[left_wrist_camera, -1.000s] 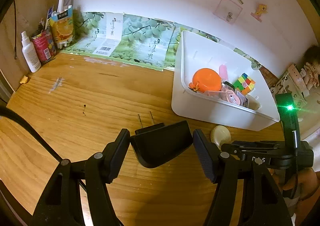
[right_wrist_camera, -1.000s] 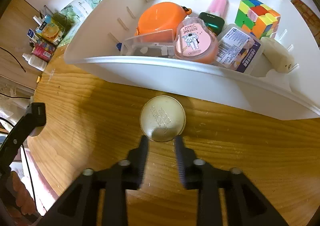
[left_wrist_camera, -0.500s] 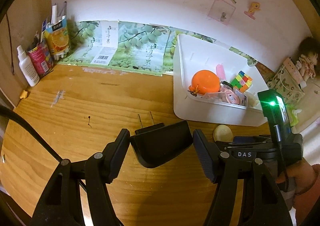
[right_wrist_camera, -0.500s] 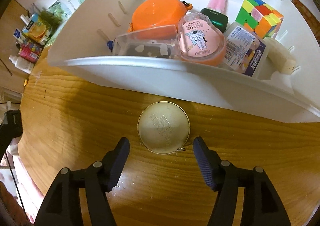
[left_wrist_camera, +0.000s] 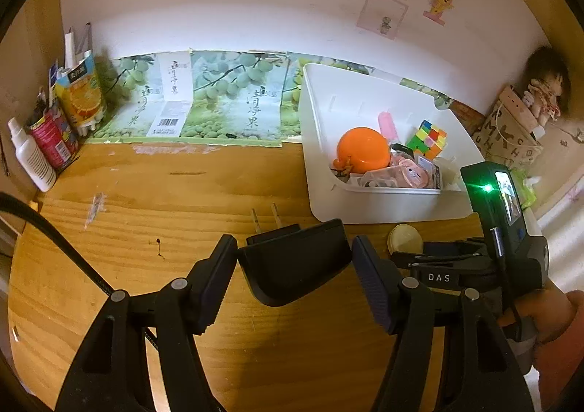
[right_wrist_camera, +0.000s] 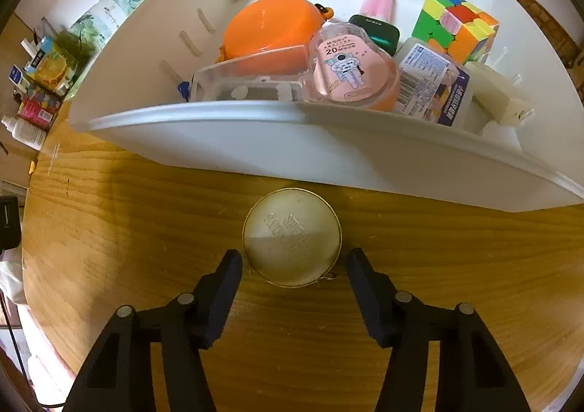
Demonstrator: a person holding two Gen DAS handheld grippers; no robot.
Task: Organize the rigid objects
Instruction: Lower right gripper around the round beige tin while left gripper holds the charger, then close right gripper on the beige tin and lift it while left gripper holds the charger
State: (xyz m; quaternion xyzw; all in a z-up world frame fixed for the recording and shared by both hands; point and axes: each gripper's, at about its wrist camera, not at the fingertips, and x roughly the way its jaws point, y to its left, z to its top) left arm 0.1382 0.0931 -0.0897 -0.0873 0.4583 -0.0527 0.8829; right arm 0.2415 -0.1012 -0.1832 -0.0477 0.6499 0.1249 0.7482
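Note:
A round cream compact [right_wrist_camera: 292,236] lies on the wooden desk just in front of the white bin [right_wrist_camera: 255,141]. My right gripper [right_wrist_camera: 294,262] is open, its fingers on either side of the compact's near edge, not touching it. In the left wrist view the compact [left_wrist_camera: 404,237] shows past the right gripper's body [left_wrist_camera: 456,266]. My left gripper [left_wrist_camera: 294,262] has its jaws spread wide around a black plug adapter [left_wrist_camera: 292,262] whose prongs point away; the left pad touches it, the right pad stands slightly off. The bin [left_wrist_camera: 365,207] holds an orange case [left_wrist_camera: 361,151], a puzzle cube [left_wrist_camera: 429,136] and other items.
Green grape-print cartons [left_wrist_camera: 204,98] lean on the back wall. A white bottle [left_wrist_camera: 31,156], a red can [left_wrist_camera: 51,138] and an orange carton [left_wrist_camera: 82,98] stand at the desk's left end. A paper bag [left_wrist_camera: 507,134] and a doll [left_wrist_camera: 544,90] sit at the right.
My right gripper has opened from nearly shut to wide and moved up around the compact. My left gripper has drawn back a little with the adapter still between its fingers.

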